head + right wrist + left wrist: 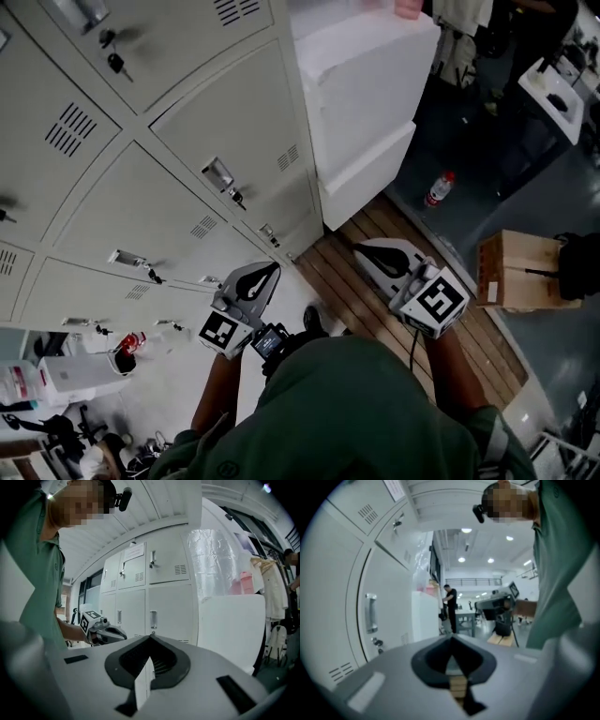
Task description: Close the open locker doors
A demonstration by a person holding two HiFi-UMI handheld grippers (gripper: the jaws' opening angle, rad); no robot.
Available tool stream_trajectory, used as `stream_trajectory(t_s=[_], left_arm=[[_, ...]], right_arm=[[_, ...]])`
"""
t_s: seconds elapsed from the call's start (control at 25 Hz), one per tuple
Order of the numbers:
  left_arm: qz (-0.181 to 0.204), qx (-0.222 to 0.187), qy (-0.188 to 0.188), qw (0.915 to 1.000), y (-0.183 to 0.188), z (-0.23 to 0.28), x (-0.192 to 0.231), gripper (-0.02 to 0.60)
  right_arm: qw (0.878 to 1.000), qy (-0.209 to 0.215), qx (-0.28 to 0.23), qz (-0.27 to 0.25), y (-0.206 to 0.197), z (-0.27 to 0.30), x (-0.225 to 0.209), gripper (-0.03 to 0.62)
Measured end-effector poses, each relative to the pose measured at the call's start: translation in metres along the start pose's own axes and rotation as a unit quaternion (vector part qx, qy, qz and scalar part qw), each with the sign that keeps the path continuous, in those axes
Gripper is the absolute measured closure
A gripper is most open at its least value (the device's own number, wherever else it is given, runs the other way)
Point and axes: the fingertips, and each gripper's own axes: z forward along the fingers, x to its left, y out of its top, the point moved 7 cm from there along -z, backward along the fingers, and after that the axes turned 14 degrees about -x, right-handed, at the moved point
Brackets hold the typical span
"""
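Locker doors [220, 122] fill the upper left of the head view as a bank of pale grey panels. Each has a vent grille and a handle [217, 173] near one edge, and one has a key [115, 64] in its lock. In all three views every door appears flush with its frame, and none can be seen standing ajar. Any open door must lie outside these views.

The left gripper [273, 269] is held low in front of the person, near the bottom row, with its jaws together and nothing between them. The right gripper [360, 249] is also closed and empty, and sits over the wooden planks [375, 300], apart from the lockers. Neither gripper touches a door.

A white cabinet [361, 84] stands just beside the lockers on their right. A bottle [438, 189] and a cardboard box [511, 270] lie on the floor, well apart from the lockers.

Handling (judged): the doors look like thin painted sheet metal, so they should be light, stiff and free-swinging on their hinges. The smooth paint gives a pinch little purchase, so a push with the closed jaw tips suits better than a grasp. The best contact is on the flat face near the handle edge, far from the hinge. A hard shove could make a door bounce back off its latch.
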Motion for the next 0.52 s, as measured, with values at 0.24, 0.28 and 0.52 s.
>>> stream_trajectory(t_s=[0.24,0.28,0.52], left_arm=[[-0.003,0.000,-0.027,0.9996,0.003,0.011,-0.026,0.577],[-0.003,0.001,-0.030,0.9995,0.005,0.014,-0.031,0.577],[-0.005,0.029,-0.052,0.9982,0.001,0.011,-0.072,0.577]], right_arm=[[0.999,-0.048,0.000,-0.019,0.010,-0.053,0.005,0.589],[0.998,-0.052,-0.001,-0.019,0.011,-0.061,0.006,0.589],[0.997,-0.075,-0.005,-0.008,0.021,-0.111,0.022,0.589]])
